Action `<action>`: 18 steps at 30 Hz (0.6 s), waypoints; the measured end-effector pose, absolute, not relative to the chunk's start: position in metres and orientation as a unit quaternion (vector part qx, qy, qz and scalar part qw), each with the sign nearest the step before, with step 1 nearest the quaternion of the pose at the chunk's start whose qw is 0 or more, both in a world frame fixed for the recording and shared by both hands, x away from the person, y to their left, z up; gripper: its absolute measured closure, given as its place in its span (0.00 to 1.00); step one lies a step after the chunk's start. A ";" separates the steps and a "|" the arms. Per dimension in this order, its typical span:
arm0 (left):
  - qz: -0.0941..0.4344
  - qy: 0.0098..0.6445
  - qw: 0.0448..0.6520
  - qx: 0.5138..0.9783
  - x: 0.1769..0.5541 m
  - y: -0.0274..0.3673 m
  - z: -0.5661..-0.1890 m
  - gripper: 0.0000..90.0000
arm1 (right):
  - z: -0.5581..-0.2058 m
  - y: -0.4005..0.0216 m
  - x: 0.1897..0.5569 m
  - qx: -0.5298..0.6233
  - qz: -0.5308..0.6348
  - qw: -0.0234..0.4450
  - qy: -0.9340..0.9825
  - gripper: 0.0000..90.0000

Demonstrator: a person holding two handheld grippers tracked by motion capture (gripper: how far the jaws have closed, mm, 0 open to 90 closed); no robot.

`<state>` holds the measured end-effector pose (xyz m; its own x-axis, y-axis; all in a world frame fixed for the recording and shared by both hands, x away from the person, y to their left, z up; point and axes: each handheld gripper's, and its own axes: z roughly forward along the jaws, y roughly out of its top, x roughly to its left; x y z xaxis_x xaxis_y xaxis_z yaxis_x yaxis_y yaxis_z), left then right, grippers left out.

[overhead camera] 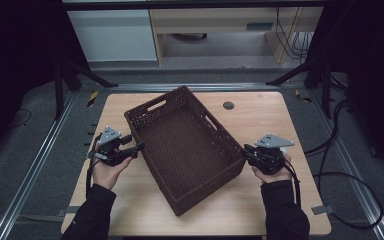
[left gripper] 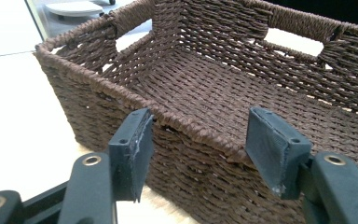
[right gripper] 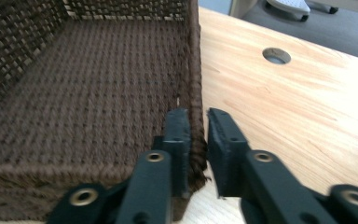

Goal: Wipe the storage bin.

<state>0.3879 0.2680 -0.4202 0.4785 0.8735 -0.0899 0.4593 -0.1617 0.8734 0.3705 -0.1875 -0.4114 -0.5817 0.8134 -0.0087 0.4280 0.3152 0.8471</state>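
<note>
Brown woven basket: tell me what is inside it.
The basket holds nothing: its woven floor lies bare in the high view. The right gripper clamps the rim at one corner, hiding a little of that corner.

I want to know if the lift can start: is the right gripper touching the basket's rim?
Touching. In the right gripper view the right gripper has its two pads on either side of the wicker basket wall, closed on the rim.
</note>
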 end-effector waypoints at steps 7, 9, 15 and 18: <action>0.235 0.455 0.444 0.735 0.402 0.260 -0.424 0.49 | -0.410 -0.180 0.383 0.392 0.439 0.228 0.776 0.83; 0.240 0.455 0.440 0.736 0.405 0.259 -0.424 0.49 | -0.411 -0.178 0.386 0.392 0.440 0.227 0.775 0.84; 0.250 0.455 0.429 0.740 0.414 0.257 -0.423 0.51 | -0.416 -0.175 0.391 0.391 0.446 0.208 0.777 0.92; 0.250 0.453 0.430 0.740 0.410 0.258 -0.421 0.50 | -0.416 -0.172 0.388 0.388 0.440 0.215 0.781 0.92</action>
